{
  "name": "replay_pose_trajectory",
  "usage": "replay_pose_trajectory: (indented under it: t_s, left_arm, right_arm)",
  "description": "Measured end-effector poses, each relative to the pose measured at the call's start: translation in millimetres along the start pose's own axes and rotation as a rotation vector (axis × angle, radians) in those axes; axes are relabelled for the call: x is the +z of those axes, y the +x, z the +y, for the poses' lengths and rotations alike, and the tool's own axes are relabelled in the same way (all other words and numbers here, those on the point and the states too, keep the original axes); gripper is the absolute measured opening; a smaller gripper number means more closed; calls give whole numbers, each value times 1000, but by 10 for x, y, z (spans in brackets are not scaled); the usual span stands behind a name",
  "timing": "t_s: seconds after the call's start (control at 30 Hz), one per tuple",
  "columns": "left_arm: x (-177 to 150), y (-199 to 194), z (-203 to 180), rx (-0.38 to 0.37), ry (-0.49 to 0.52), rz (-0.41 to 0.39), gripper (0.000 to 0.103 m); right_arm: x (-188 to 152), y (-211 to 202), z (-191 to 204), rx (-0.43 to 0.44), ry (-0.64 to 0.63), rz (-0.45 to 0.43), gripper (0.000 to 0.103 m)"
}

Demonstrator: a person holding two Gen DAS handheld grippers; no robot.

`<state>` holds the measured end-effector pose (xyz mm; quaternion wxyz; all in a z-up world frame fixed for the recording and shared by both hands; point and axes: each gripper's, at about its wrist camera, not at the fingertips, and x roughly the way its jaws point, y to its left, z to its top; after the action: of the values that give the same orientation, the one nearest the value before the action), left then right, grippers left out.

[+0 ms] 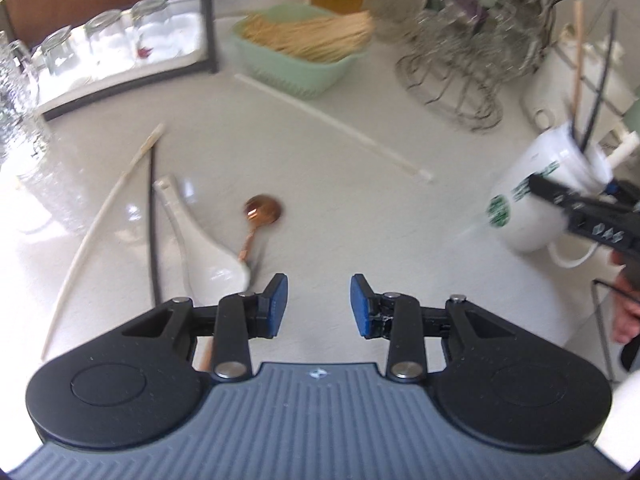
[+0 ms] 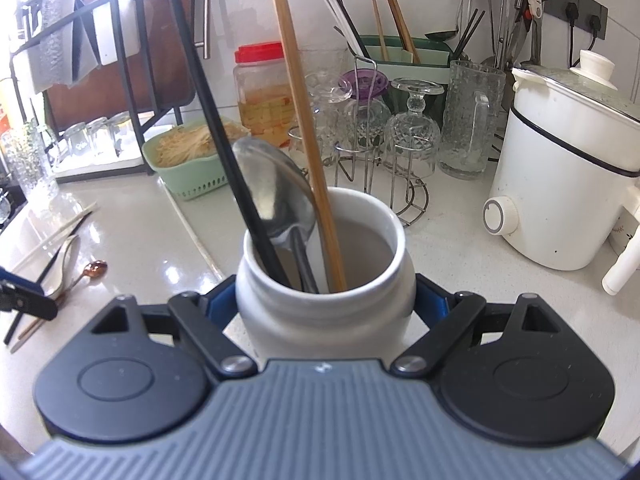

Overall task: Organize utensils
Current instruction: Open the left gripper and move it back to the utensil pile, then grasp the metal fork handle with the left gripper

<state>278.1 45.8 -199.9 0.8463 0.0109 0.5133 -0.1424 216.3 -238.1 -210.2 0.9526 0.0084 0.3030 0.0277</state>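
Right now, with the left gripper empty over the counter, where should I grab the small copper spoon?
Take the copper spoon by its thin handle, just behind the round bowl, coming down from above with the left gripper and its open jaws set across the handle. The far end of the handle runs under the white ceramic spoon, so the bowl end is probably the freer part.

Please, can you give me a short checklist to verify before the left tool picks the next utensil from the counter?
1. Left tool open and empty: ok.
2. Right tool holds the white mug firmly: ok.
3. Room in the mug beside the black chopstick, wooden chopstick and metal spoon: ok.
4. Copper spoon free to pick: not ok, its handle goes under the white ceramic spoon.
5. Left tool centred over a utensil: not ok, the utensils lie to its left.
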Motion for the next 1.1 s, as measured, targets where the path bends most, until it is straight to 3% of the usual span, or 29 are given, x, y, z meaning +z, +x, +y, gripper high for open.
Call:
replay_pose_trajectory:
  t_s: [0.27,0.87,1.1]
  left_arm:
    - [-66,85,252,19,-60,43,39]
    - [-131,50,567,36,-138,1,40]
    - [-130,38,547,14,-114,-21,39]
  right_arm:
    - [-6,-7,29,-20,19,-3,90]
    - [-21,-1,70,-48,33,-17,90]
    - [-23,-2,75,-53,33,-18,91]
